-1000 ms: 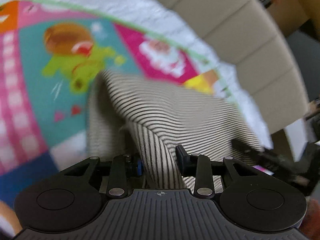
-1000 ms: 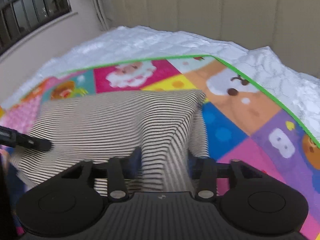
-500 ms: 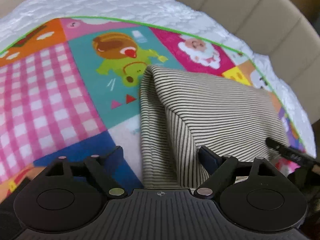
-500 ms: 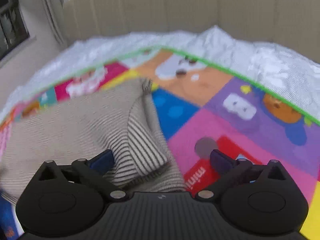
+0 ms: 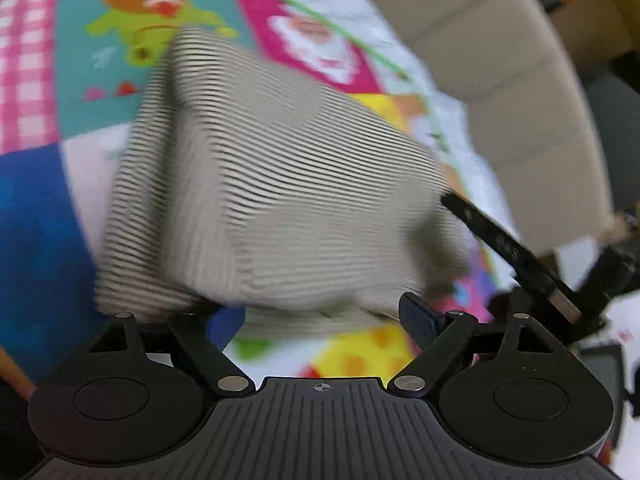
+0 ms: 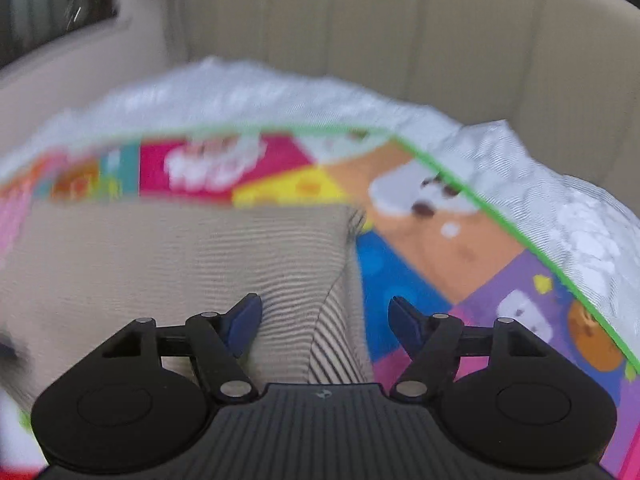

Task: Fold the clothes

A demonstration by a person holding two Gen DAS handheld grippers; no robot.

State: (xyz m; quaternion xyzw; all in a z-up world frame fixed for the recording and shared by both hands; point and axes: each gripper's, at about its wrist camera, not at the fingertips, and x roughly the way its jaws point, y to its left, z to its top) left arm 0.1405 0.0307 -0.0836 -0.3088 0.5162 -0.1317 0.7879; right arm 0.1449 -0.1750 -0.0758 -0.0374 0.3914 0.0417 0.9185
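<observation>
Striped garment (image 5: 288,184) lies folded, long axis left-right.

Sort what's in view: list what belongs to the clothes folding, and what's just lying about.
Belongs to the job:
- striped garment
- left hand-held gripper, open
- right hand-held gripper, open

Just there:
- colourful cartoon mat under the garment
- white quilt
- beige padded headboard
</observation>
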